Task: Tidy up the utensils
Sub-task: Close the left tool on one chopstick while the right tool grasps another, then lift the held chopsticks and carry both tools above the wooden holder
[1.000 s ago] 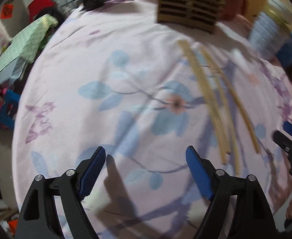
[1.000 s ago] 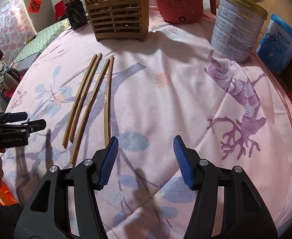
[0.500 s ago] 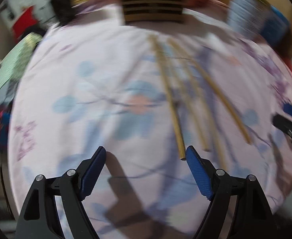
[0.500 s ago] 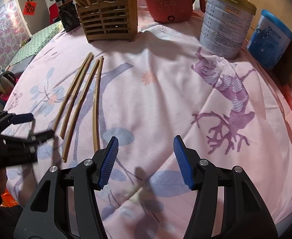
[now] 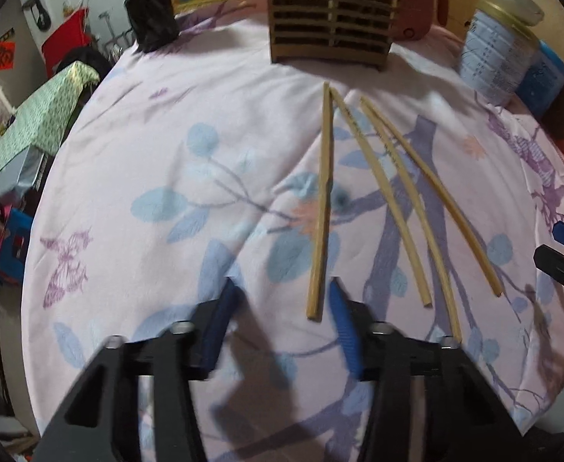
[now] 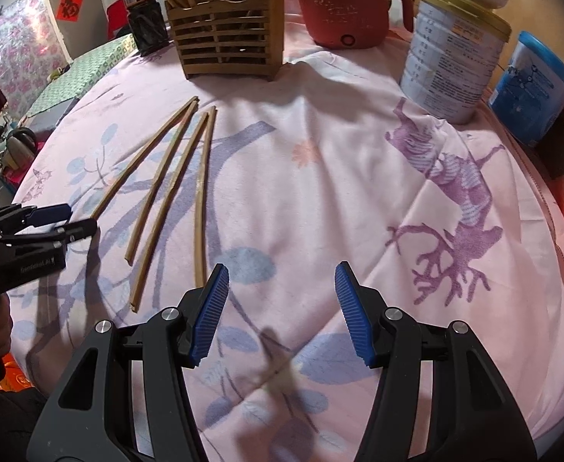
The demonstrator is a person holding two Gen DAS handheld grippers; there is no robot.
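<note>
Several bamboo chopsticks (image 5: pixel 382 177) (image 6: pixel 166 177) lie fanned out on the pink flowered tablecloth, in front of a slatted wooden utensil holder (image 5: pixel 330 30) (image 6: pixel 228 42). My left gripper (image 5: pixel 282 283) (image 6: pixel 66 219) hovers low at their near ends and its jaws are closing. The leftmost chopstick (image 5: pixel 322 208) has its near tip between the jaws, close to the right pad, and neither pad presses on it. My right gripper (image 6: pixel 282 269) (image 5: pixel 563 246) stands open over bare cloth to the right of the chopsticks, with nothing between its fingers.
Behind the holder stand a red electric pot (image 6: pixel 339 11) and a dark bottle (image 6: pixel 145 19). A tall tin (image 6: pixel 455 65) and a blue canister (image 6: pixel 532 84) stand at the back right. The round table's edge (image 5: pixel 39 231) drops off at the left.
The left gripper has shifted right, so the leftmost chopstick's tip now lies between its jaws, which have narrowed. The right gripper has stayed open and hardly moved.
</note>
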